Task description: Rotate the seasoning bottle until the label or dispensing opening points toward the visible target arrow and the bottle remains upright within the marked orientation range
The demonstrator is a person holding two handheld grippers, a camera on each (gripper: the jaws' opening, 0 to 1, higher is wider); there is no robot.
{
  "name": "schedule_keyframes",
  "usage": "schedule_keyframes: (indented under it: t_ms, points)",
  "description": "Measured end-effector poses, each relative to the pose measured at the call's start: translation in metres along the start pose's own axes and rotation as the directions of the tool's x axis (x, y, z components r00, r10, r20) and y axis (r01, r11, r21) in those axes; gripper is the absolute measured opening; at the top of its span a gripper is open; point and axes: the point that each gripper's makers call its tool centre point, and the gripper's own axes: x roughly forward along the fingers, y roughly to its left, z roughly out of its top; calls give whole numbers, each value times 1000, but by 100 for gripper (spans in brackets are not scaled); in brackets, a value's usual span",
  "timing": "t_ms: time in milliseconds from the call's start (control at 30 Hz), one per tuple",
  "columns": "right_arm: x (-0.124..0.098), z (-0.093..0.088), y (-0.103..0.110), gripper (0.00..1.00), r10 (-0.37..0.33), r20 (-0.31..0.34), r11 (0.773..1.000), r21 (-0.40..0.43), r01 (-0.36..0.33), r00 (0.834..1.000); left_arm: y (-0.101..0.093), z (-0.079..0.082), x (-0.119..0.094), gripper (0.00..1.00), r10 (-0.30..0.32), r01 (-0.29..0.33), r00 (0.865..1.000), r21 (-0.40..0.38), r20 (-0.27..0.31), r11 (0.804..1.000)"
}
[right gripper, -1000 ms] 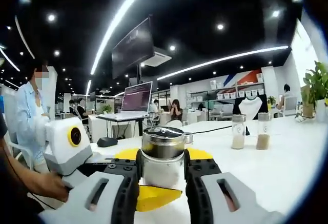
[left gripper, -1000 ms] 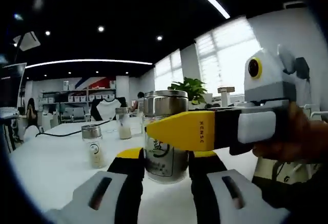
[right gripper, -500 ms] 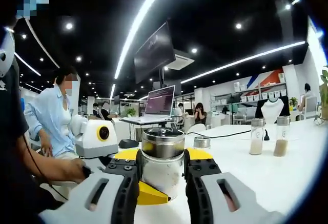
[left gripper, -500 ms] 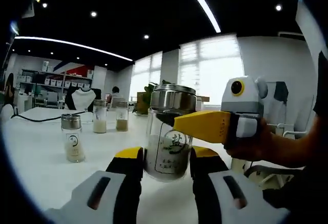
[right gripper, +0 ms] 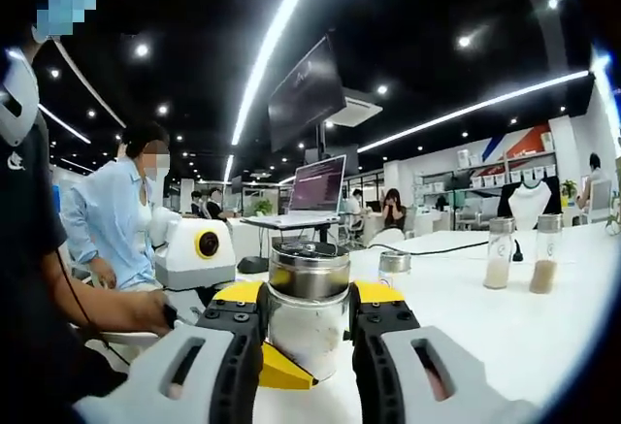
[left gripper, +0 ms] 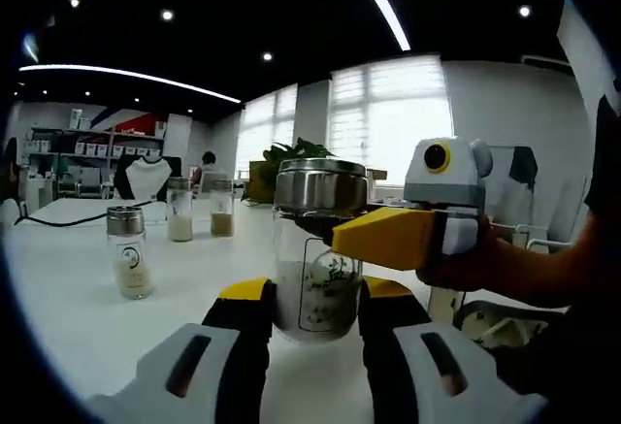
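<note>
Both tools clamp the seasoning bottle [left gripper: 316, 249]: the left tool [left gripper: 312, 298] at its glass body, the right tool [right gripper: 306, 300] just under the metal cap. It stands upright over the white worktop [left gripper: 87, 317]. Uneven twisting could tilt it or let the glass slip.

Clear seasoning bottle [left gripper: 316, 283] w/ silver lid, black label marks; white table [left gripper: 78, 317].

Seasoning bottle [left gripper: 318, 249]: label print too small to read, 1 yellow jaw of the right gripper [left gripper: 388, 238] crossing part of it, base hidden between black fingers [right gripper: 241, 332] in right gripper view; 2 far jars [right gripper: 522, 252], contents indistinct.
</note>
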Motion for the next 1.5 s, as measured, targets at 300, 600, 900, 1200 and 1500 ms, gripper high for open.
schedule_keyframes:
  t_ms: [300,600,900,1200,1500]
  points:
    - [3,-2,-3,31,-65,-27,997,-50,63,998,7,-1,1,36,71,-71,997,71,-11,995]
    - [8,0,-7,31,-131,-30,989,-68,129,991,13,1,2,36,136,-136,991,74,4,988]
    - [10,-3,-13,32,-207,-43,976,-80,203,977,19,-2,5,36,220,-219,975,88,3,972]
    - [10,-4,-18,32,-299,-24,953,-53,297,954,24,-2,7,36,310,-311,951,87,24,947]
    - [11,-6,-20,32,-338,-32,939,-74,335,941,25,-3,7,36,394,-397,918,97,50,913]
